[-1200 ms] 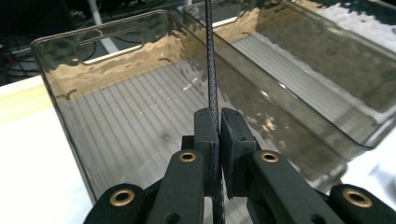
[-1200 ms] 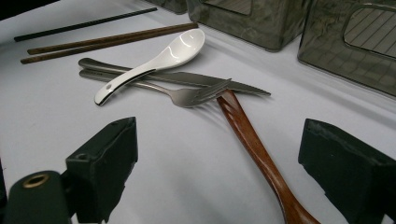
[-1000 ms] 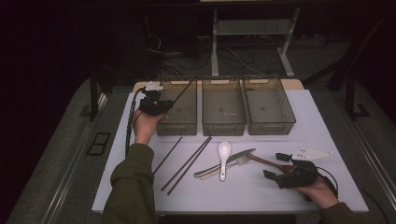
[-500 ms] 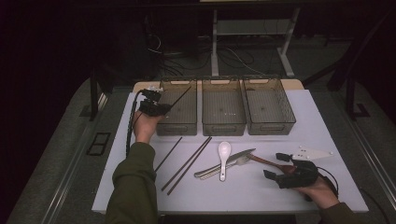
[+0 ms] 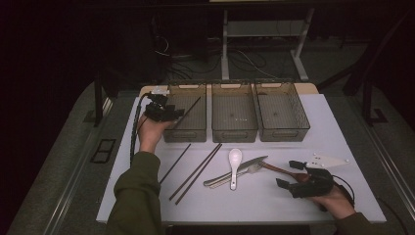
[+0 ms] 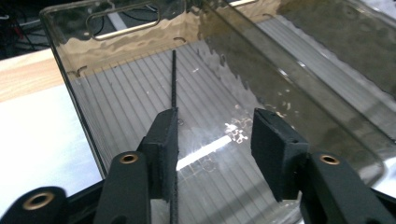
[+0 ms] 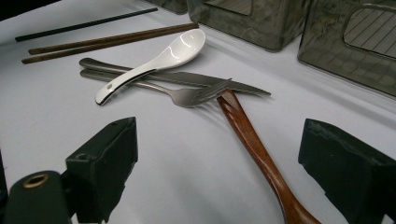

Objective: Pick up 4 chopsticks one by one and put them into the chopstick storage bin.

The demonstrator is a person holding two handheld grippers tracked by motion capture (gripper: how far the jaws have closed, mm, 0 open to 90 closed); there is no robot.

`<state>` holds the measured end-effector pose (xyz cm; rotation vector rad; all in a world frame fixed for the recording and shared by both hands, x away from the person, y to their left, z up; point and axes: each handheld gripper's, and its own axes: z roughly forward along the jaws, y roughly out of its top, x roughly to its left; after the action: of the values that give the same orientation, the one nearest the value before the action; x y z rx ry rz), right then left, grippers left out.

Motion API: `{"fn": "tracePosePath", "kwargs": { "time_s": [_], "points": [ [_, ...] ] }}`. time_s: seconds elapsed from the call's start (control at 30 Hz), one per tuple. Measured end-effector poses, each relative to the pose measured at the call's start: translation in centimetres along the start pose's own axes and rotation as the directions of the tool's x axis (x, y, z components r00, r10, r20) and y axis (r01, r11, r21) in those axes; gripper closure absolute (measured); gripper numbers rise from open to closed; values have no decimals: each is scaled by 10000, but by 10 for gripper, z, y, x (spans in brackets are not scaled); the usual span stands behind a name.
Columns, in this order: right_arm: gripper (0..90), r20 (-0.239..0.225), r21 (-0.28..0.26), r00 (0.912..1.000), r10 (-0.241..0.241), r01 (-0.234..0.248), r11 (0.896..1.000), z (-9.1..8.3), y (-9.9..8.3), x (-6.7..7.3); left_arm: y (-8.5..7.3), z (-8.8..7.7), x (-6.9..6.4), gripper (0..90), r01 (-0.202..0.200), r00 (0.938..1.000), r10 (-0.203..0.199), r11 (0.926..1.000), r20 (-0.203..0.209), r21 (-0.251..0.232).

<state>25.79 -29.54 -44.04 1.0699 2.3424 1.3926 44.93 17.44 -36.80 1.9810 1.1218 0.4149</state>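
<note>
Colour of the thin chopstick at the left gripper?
Black; the thin chopstick shows best in the left gripper view, leaning into the clear bin.

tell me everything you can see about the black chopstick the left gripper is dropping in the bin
The black chopstick is a thin, straight, dark stick with a finely ridged surface. It slants into the leftmost clear bin, its far end down on the ribbed floor, its near end lying against one pad of the left gripper. The jaws have just been opening and no longer clamp it.

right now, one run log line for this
left gripper: jaws just opened, black chopstick against one pad, over left bin | right gripper: open by wooden spoon
</note>
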Motion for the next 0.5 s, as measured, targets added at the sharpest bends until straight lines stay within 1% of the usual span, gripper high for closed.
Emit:
{"fn": "tracePosePath", "kwargs": {
  "time_s": [0.13, 0.2, 0.23, 0.27, 0.3, 0.33, 0.4, 0.47, 0.5],
  "points": [
    [115, 65, 22, 10000, -26, 26, 10000, 1, 0, 0, 3, -11, -5, 449, -130, 9989, 143, 9995, 457, -289],
    [115, 71, 46, 10000, 5, -5, 10000, 1, -1, 1, 3, -18, -8, 421, -283, 9977, 300, 9992, 614, -282],
    [130, 121, 20, 9999, 28, -28, 10000, 2, 0, 1, 3, -20, -8, 410, -415, 9971, 431, 9988, 629, -269],
    [145, 226, -17, 9997, 61, -61, 10000, 2, 0, 1, 2, -22, -11, 400, -417, 9974, 435, 9986, 579, -309],
    [144, 283, -31, 9995, 116, -115, 9999, 2, 0, 1, 1, -25, -12, 392, -576, 9965, 592, 9979, 585, -279],
    [139, 225, -25, 9996, 159, -159, 9999, 2, 0, 1, 0, -28, -14, 380, -557, 9966, 577, 9979, 586, -343],
    [139, 280, -62, 9995, 162, -160, 9999, 1, 0, 2, -2, -32, -17, 361, -607, 9962, 631, 9974, 602, -399],
    [137, 275, -53, 9996, 42, -40, 10000, 2, 0, 2, -5, -37, -20, 338, -755, 9951, 775, 9965, 621, -349],
    [138, 277, -4, 9996, 73, -73, 10000, 2, 0, 2, -7, -39, -21, 328, -780, 9947, 802, 9963, 647, -370]
  ]
}}
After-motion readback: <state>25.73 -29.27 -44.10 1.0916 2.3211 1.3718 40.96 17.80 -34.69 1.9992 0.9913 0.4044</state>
